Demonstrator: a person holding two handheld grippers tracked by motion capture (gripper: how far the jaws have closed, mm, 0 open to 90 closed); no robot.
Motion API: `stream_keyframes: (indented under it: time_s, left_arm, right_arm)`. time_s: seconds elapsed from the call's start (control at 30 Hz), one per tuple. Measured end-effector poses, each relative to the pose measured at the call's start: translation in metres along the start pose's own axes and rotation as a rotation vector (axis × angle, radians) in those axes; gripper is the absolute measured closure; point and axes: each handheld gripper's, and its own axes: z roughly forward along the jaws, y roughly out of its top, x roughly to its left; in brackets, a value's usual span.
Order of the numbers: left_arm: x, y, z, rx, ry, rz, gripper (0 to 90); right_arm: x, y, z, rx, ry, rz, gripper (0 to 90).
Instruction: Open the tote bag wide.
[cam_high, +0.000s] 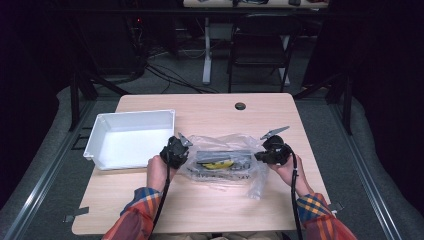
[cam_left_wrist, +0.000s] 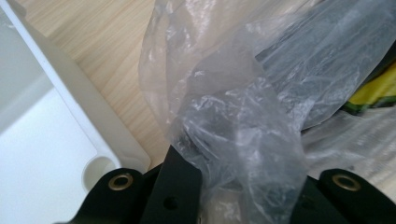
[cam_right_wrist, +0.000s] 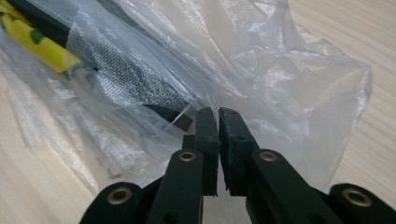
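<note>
I've got both grippers clamped on the clear bag (cam_high: 225, 162) mid-frame: left gripper (cam_high: 176, 151), right gripper (cam_high: 270, 152). Next I lift evenly toward the white tray (cam_high: 100, 145) at left.

Black grippers w/ brass rivets (cam_right_wrist: 187, 156), black cables (cam_high: 295, 197) — plaid sleeves (cam_high: 137, 212), orange/blue/yellow.

Both my tongs were clamped, arms spread apart.

My left gripper (cam_high: 176, 151) sat low ahead of my left hand (cam_high: 156, 171), jaws pinched together with film bunched between them. My right gripper (cam_high: 272, 150) sat across from it, held by my right hand (cam_high: 287, 172), jaws nearly touching and nipping a thin fold. Both forearms came in from the near edge in plaid sleeves, angled inward, a cable trailing back along each wrist.
</note>
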Motion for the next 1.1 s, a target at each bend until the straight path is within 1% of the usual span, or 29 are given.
stream_keyframes:
  time_s: [0.1,0.13,0.17,0.2,0.23,0.27,0.3,0.33,0.37,0.4,0.43,0.47,0.57,0.6,0.63,0.67,0.7,0.73,0.8,0.83,0.87,0.9,0.93,0.97,1.03,1.07,1.1]
  left_arm:
    - [-0.001,0.003,0.006,0.015,0.028,-0.001,89.3]
    - [-0.001,0.004,0.008,0.026,0.045,0.001,89.4]
    - [-0.001,0.005,0.011,0.029,0.055,-0.002,89.4]
    - [-0.001,0.005,0.014,0.029,0.060,-0.007,89.4]
    - [-0.002,0.006,0.017,0.044,0.069,0.002,89.4]
    - [-0.003,0.007,0.020,0.048,0.079,0.010,89.4]
    - [-0.005,0.008,0.023,0.056,0.086,0.014,89.4]
    - [-0.006,0.008,0.027,0.071,0.093,0.024,89.4]
    - [-0.006,0.008,0.029,0.079,0.088,0.023,89.4]
    - [-0.007,0.007,0.032,0.086,0.081,0.022,89.4]
    - [-0.008,0.007,0.034,0.094,0.082,0.029,89.4]
    - [-0.008,0.007,0.034,0.104,0.077,0.036,89.4]
    - [-0.010,0.004,0.034,0.120,0.053,0.039,89.4]
    - [-0.010,0.003,0.034,0.125,0.036,0.035,89.4]
    - [-0.010,0.002,0.033,0.131,0.023,0.031,89.4]
    - [-0.010,0.000,0.032,0.139,0.003,0.032,89.4]
    - [-0.011,-0.002,0.031,0.140,-0.019,0.026,89.4]
    - [-0.012,-0.004,0.030,0.141,-0.033,0.023,89.4]
    - [-0.014,-0.008,0.026,0.158,-0.065,0.027,89.3]
    - [-0.015,-0.010,0.023,0.165,-0.081,0.030,89.2]
    - [-0.016,-0.011,0.021,0.164,-0.093,0.030,88.9]
    - [-0.015,-0.013,0.018,0.163,-0.105,0.024,87.4]
    - [-0.015,-0.014,0.015,0.160,-0.115,0.016,85.1]
    - [-0.013,-0.014,0.011,0.156,-0.119,0.009,81.5]
    - [-0.010,-0.014,0.007,0.143,-0.123,-0.003,73.4]
    - [-0.009,-0.013,0.004,0.134,-0.123,-0.010,70.6]
    - [-0.007,-0.013,0.001,0.128,-0.115,-0.016,64.6]
  right_arm:
    - [-0.001,0.000,0.006,-0.011,-0.028,0.018,88.7]
    - [-0.002,0.000,0.009,-0.015,-0.031,0.029,88.1]
    - [-0.002,0.001,0.012,-0.022,-0.046,0.035,87.1]
    - [-0.002,0.001,0.015,-0.027,-0.070,0.042,87.0]
    - [-0.002,0.002,0.018,-0.023,-0.078,0.045,86.6]
    - [-0.002,0.002,0.019,-0.024,-0.101,0.048,86.6]
    - [-0.002,0.002,0.021,-0.020,-0.113,0.047,86.8]
    - [-0.001,0.002,0.022,-0.009,-0.139,0.047,86.6]
    - [-0.002,0.001,0.024,-0.001,-0.157,0.046,86.5]
    - [-0.005,0.000,0.025,0.006,-0.147,0.052,86.3]
    - [-0.006,-0.002,0.027,0.017,-0.139,0.053,86.2]
    - [-0.007,-0.003,0.028,0.027,-0.146,0.049,86.3]
    - [-0.005,-0.004,0.029,0.068,-0.135,0.029,86.3]
    - [-0.005,-0.004,0.028,0.081,-0.134,0.020,86.2]
    - [-0.004,-0.005,0.028,0.081,-0.128,0.015,85.9]
    - [-0.004,-0.006,0.027,0.083,-0.121,0.002,85.2]
    - [-0.004,-0.007,0.025,0.089,-0.113,0.001,84.7]
    - [-0.004,-0.008,0.023,0.110,-0.099,-0.014,83.4]
    - [-0.003,-0.010,0.021,0.116,-0.084,-0.032,80.7]
    - [-0.001,-0.011,0.021,0.105,-0.074,-0.025,78.9]
    - [-0.001,-0.011,0.019,0.115,-0.078,-0.038,76.8]
    - [0.000,-0.011,0.017,0.116,-0.081,-0.038,73.5]
    - [0.000,-0.011,0.015,0.112,-0.071,-0.039,71.9]
    - [0.002,-0.011,0.012,0.104,-0.070,-0.040,69.2]
    - [0.004,-0.010,0.006,0.075,-0.059,-0.040,61.1]
    - [0.005,-0.010,0.003,0.070,-0.055,-0.043,59.6]
    - [0.006,-0.009,0.000,0.068,-0.062,-0.052,57.0]
